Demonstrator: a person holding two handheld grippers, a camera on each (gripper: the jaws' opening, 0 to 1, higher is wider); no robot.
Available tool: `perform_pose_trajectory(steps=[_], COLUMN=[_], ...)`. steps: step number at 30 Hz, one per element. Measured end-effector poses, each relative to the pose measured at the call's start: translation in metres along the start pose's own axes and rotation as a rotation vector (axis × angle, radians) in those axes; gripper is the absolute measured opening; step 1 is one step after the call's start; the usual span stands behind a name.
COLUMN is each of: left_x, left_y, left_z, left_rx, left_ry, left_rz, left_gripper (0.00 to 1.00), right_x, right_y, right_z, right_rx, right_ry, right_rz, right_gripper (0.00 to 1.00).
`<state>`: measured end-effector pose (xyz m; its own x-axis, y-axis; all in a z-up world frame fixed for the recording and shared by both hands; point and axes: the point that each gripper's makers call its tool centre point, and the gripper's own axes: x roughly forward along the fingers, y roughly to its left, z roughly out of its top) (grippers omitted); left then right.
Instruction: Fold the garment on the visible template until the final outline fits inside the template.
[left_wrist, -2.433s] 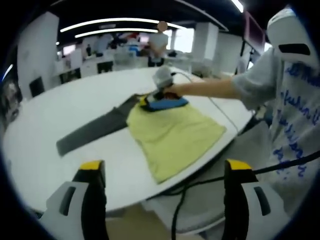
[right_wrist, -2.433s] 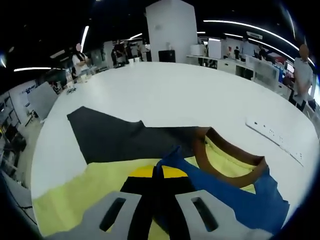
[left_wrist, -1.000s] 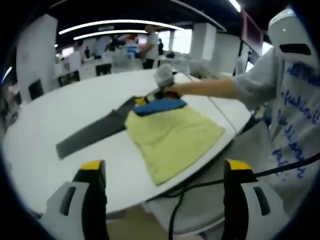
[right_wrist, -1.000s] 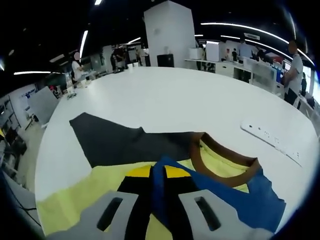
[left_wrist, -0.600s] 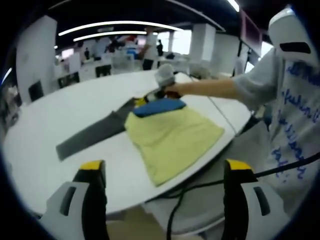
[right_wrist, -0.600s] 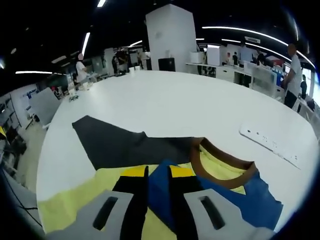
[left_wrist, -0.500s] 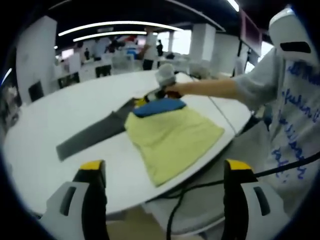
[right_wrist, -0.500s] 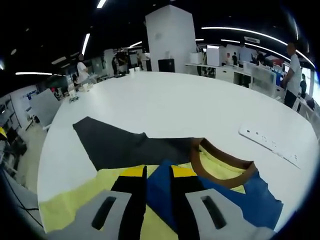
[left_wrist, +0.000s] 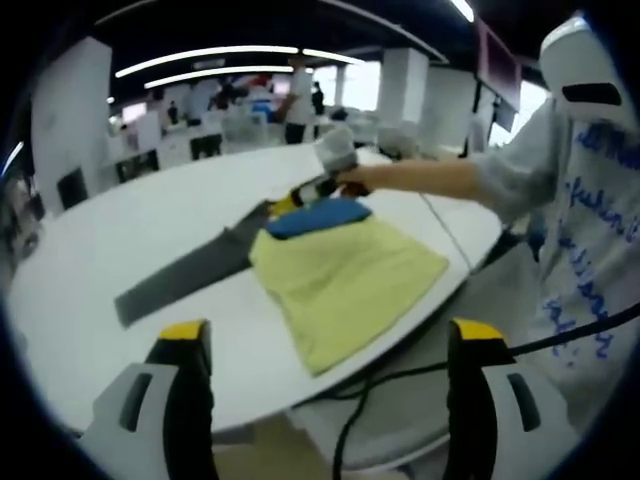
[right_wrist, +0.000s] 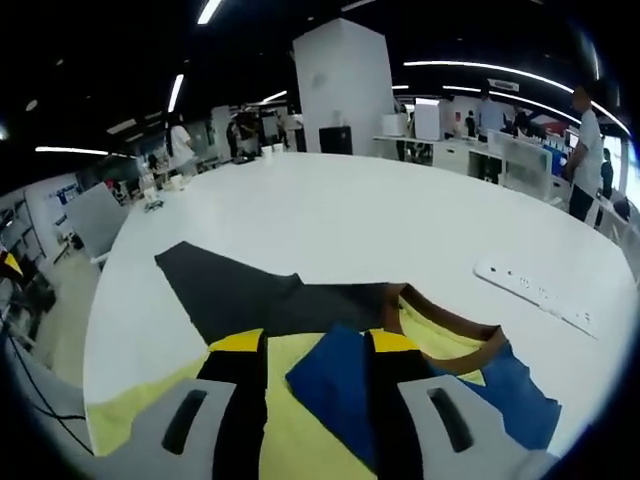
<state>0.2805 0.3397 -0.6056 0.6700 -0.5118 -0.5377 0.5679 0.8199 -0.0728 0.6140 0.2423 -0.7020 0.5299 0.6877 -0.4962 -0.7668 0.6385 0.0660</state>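
A yellow garment (left_wrist: 345, 280) lies near the table's right edge, overlapping the end of a dark grey template (left_wrist: 185, 275). Its blue sleeve (left_wrist: 320, 214) is folded onto the body at the far end. A person's hand holds my right gripper (left_wrist: 305, 190) just over that sleeve. In the right gripper view my right gripper (right_wrist: 315, 345) is open, its yellow-tipped jaws standing either side of the flat blue sleeve (right_wrist: 335, 385). The brown collar (right_wrist: 445, 335) and the template (right_wrist: 240, 290) lie beyond. My left gripper (left_wrist: 330, 330) is open and empty, off the table's near edge.
The round white table (right_wrist: 340, 220) stretches far beyond the garment. A white power strip (right_wrist: 535, 290) lies on it to the right. A person in a grey printed shirt (left_wrist: 590, 220) stands at the table's right side. Cables (left_wrist: 400, 375) hang below the table edge.
My right gripper's jaws have spread and let go of the blue sleeve, which now lies flat on the yellow garment. The left gripper has stayed open and still.
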Motion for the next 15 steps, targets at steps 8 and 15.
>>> perform_pose_trajectory(steps=[8,15], left_x=[-0.002,-0.002], left_y=[0.000,-0.002], left_z=[0.004,0.006], left_rx=[0.014,0.025], left_ry=[-0.008,-0.009], left_rz=[0.002,-0.002], left_gripper=[0.94,0.94], right_x=[-0.014,-0.025], right_y=[0.001,0.002], right_z=[0.001,0.003], right_rx=[0.008,0.013], right_ry=[-0.016,-0.029], right_rz=[-0.011,-0.009], right_gripper=[0.49,0.58])
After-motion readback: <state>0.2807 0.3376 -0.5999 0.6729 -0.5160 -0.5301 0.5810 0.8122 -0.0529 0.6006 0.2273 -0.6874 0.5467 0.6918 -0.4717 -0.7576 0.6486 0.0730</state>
